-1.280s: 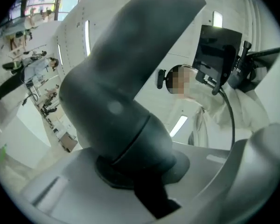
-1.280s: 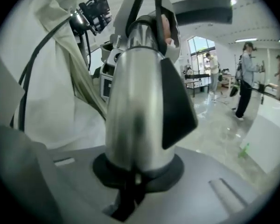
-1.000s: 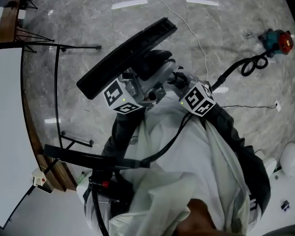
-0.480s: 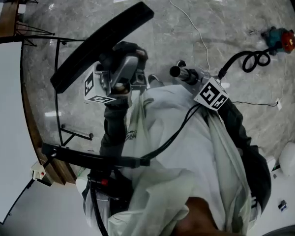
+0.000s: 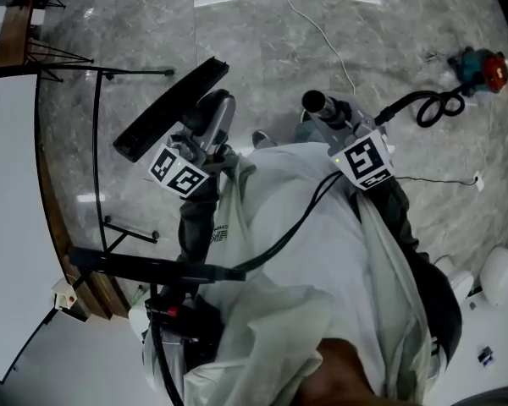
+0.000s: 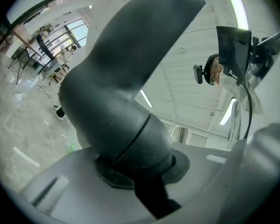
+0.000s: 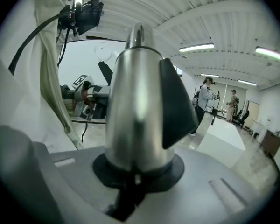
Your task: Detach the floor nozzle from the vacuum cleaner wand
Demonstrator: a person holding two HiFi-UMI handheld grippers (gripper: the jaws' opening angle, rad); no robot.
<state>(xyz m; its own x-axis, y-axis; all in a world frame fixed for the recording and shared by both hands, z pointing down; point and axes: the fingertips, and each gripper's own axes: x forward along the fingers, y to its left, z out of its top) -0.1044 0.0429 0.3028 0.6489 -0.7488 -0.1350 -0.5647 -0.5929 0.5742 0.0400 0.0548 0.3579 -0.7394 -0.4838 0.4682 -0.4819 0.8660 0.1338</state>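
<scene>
The floor nozzle [image 5: 171, 108] hung clear of the wand [image 5: 320, 106], up at the left with its long black head tilted over the stone floor [image 5: 279, 49]. The left gripper [image 5: 205, 146] pinched its grey neck between its jaws. Well apart to the right, the right gripper [image 5: 345, 129] was clamped on the shiny wand end. The nozzle, held only by its neck, could probably swivel or slip and drop onto the hard floor; the smooth tube might slide too.

Grey marble floor [image 5: 262, 49] with white cable [image 5: 322, 34], teal-red tool [image 5: 478, 68]
</scene>
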